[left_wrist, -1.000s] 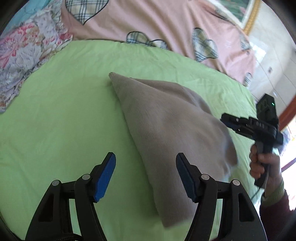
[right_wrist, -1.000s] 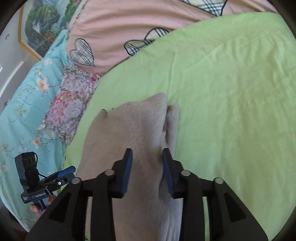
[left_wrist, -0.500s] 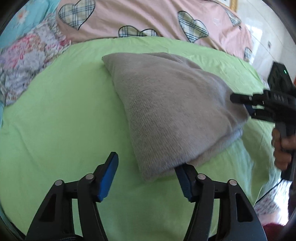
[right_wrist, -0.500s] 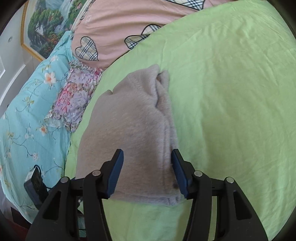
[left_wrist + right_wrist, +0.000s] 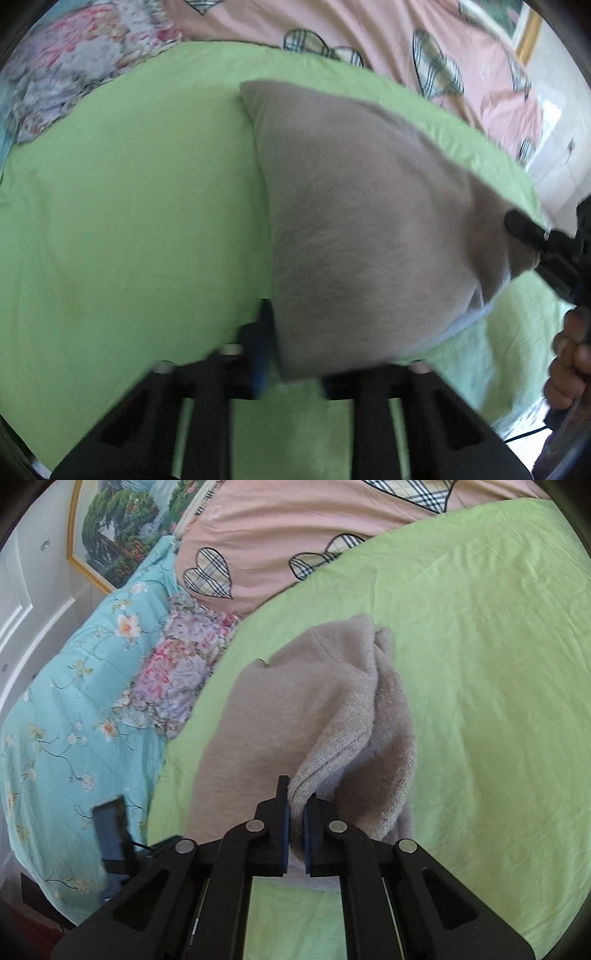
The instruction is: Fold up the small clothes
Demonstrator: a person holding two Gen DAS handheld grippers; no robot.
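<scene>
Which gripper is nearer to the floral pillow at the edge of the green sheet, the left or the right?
Left, it seems. The left gripper is at the garment's near corner on the side toward the floral pillow; the right gripper pinches the corner farther from it.

The right hand-held gripper (image 5: 295,819) is pinching its blue pads nearly together. The left hand-held gripper (image 5: 291,354) is blurring at 6 o'clock, its state unclear. A hand (image 5: 567,365) is gripping a handle at 4 o'clock.

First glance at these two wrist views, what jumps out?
The beige knit garment, lying mid-frame on the lime-green sheet, with the right gripper shut on its near edge. The left gripper, blurred, meets the garment's near corner. Behind lies a pink quilt with plaid hearts.
</scene>
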